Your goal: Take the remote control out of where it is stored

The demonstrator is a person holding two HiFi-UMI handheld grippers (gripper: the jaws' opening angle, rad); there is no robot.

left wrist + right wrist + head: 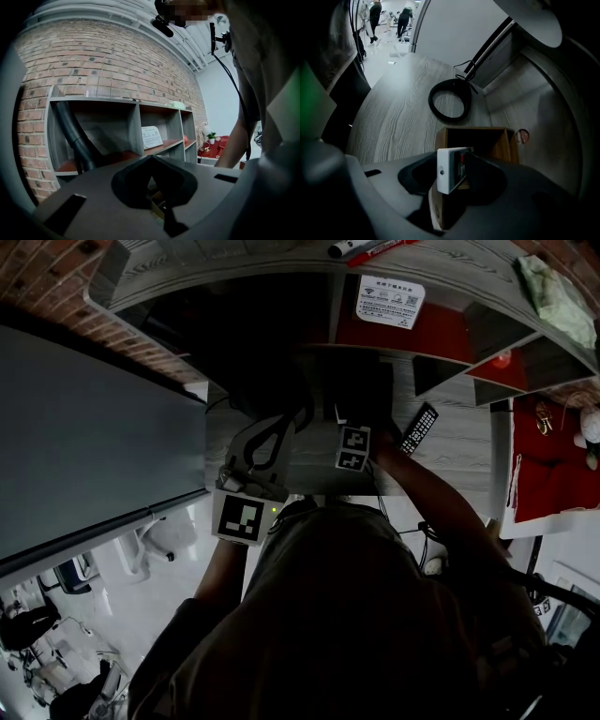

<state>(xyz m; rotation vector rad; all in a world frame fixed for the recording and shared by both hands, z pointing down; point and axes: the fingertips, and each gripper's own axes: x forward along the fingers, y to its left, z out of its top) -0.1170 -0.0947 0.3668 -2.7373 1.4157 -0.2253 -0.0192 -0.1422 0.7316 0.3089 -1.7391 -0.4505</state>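
Observation:
In the right gripper view a white remote control [449, 171] with a dark face and a red button stands on end between my jaws. My right gripper [453, 168] is shut on it, just above an open wooden box [497, 143] on the grey wood-grain desk [398, 117]. In the head view the right gripper's marker cube [353, 448] sits at mid-desk, and its fingertips are lost in shadow. My left gripper [151, 158] has its jaws meeting at the tips, holds nothing, and faces the shelf unit. It shows left of the right one in the head view [246, 479].
A black remote control [419, 429] lies on the desk right of my right gripper. A black cable ring [450, 99] lies beyond the box. The grey shelf unit [136, 126] holds a black hose [75, 136] and a white card [152, 137]. A large dark screen [84, 446] stands at the left.

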